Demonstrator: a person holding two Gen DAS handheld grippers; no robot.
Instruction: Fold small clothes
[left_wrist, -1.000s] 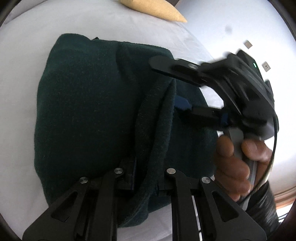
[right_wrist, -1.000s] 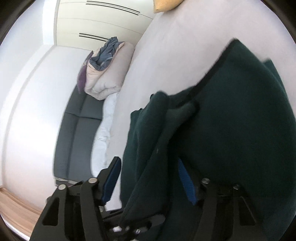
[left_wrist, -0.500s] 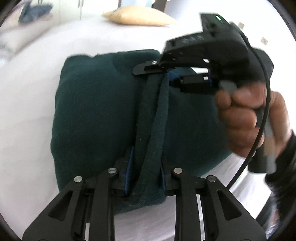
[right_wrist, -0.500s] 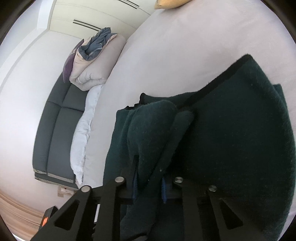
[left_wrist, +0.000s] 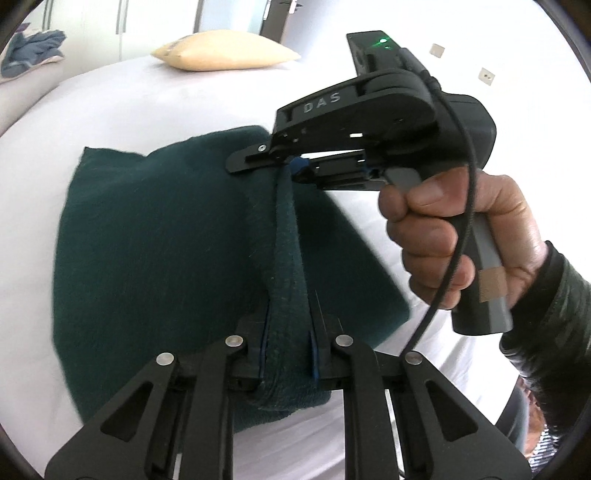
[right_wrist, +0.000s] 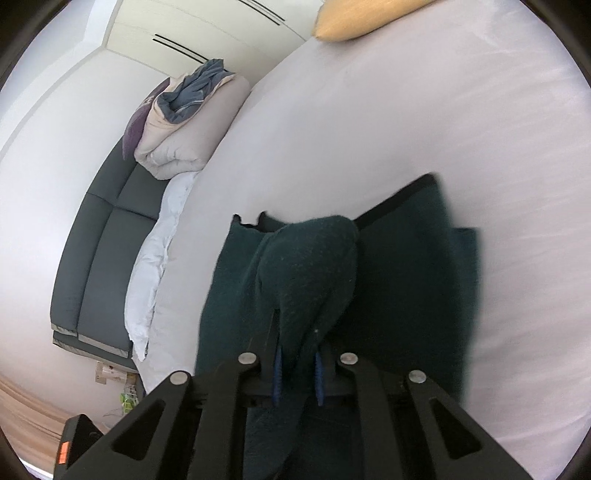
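Observation:
A dark green fleece garment (left_wrist: 147, 240) lies on the white bed (left_wrist: 110, 103), and a ridge of its edge is lifted taut between my two grippers. My left gripper (left_wrist: 288, 347) has its blue pads pressed on the near end of that ridge, its jaws still closing. My right gripper (left_wrist: 295, 166), held by a hand (left_wrist: 461, 236), pinches the far end. In the right wrist view the right gripper (right_wrist: 297, 369) clamps a raised bunch of the garment (right_wrist: 406, 277), jaws still closing.
A yellow pillow (left_wrist: 225, 50) lies at the far end of the bed (right_wrist: 406, 110). Beside the bed stands a grey sofa (right_wrist: 99, 251) with a pile of folded bedding (right_wrist: 188, 125). White sheet stretches around the garment.
The right gripper went from open beside the fabric to clamped on it. Both grippers rose and pulled the fold up into a taut ridge; the left one moved back from the garment.

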